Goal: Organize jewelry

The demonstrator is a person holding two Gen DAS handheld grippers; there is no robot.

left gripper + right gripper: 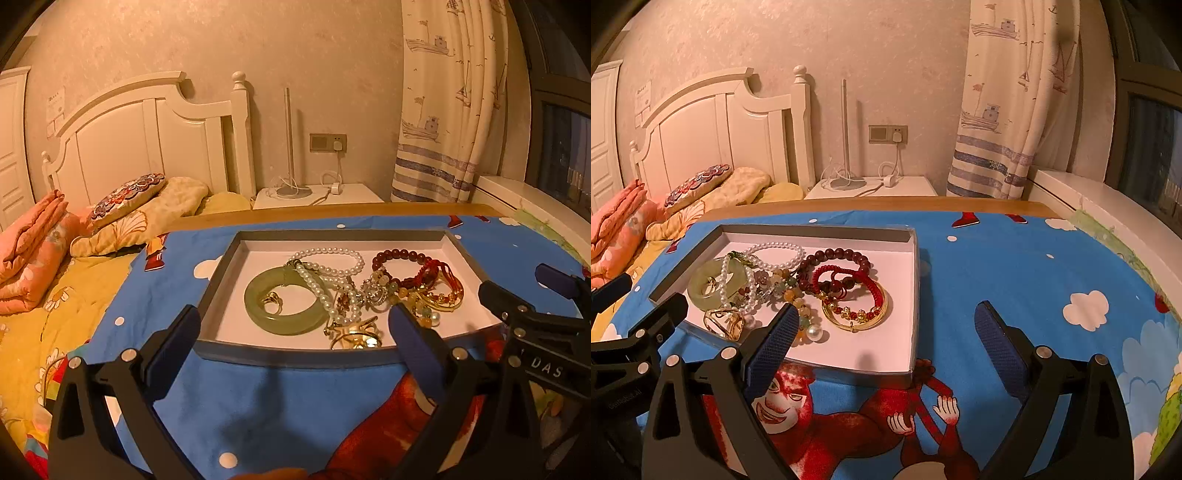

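A shallow grey-rimmed tray (pixel 229 260) (pixel 916 280) with a white floor lies on the blue cartoon cloth. Jumbled inside are a green jade bangle (pixel 258 314) (pixel 701 291), a white pearl strand (pixel 332 258) (pixel 775 254), a dark red bead bracelet (pixel 402 258) (pixel 834 258), a red cord bracelet (pixel 849 280) and a gold bangle (pixel 855 321). My left gripper (pixel 295 328) hangs open just above the tray's near rim. My right gripper (pixel 886 328) is open too, over the tray's near right corner, with nothing between its fingers.
The cloth covers a wooden table (pixel 871 205). To the left is a bed with folded orange bedding (pixel 29 251) and pillows. Behind stand a white nightstand (pixel 321 195) with a lamp and a curtain (pixel 443 110). Bare blue cloth (pixel 1034 266) spreads right of the tray.
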